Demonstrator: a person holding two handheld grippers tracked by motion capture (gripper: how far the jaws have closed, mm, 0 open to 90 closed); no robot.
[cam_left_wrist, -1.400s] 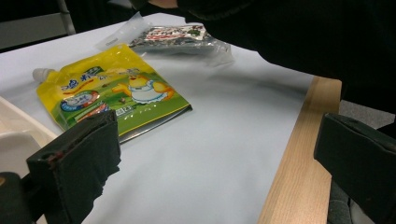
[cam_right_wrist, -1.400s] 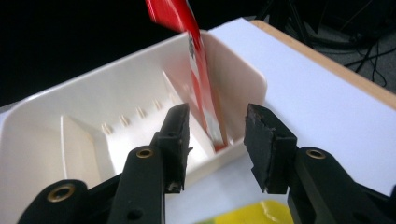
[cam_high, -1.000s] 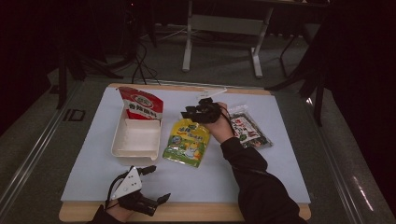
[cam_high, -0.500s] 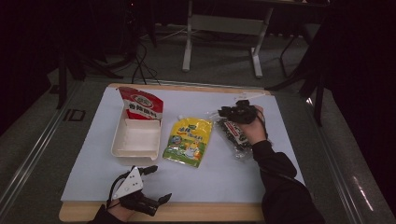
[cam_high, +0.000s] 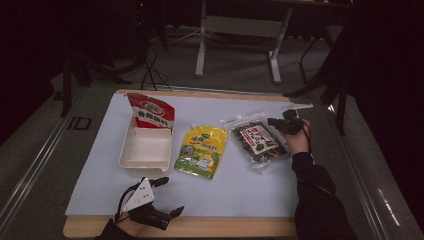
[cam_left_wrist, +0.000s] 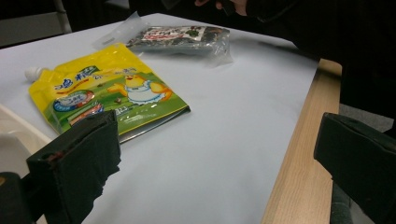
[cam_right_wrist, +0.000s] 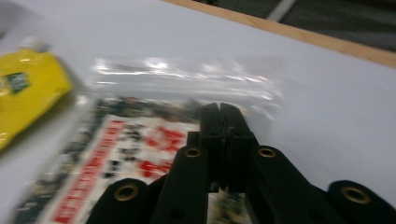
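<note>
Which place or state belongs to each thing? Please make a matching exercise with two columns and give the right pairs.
Things:
1. yellow pouch
2. clear dark-filled bag
3. white tray
4. left gripper

Places or states:
A. under the right gripper, at the right of the sheet
B. jaws open, near the table's front edge
C. flat between the tray and the clear bag
D. red packet leaning at its far end

Pairs: 1-C, 2-A, 3-D, 4-B

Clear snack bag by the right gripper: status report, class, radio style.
Right gripper shut, jaws just closed, nothing seen between them, over the clear snack bag. Left gripper open at the near table edge. Bag flat on the white mat; yellow pouch beside it, apart.
</note>
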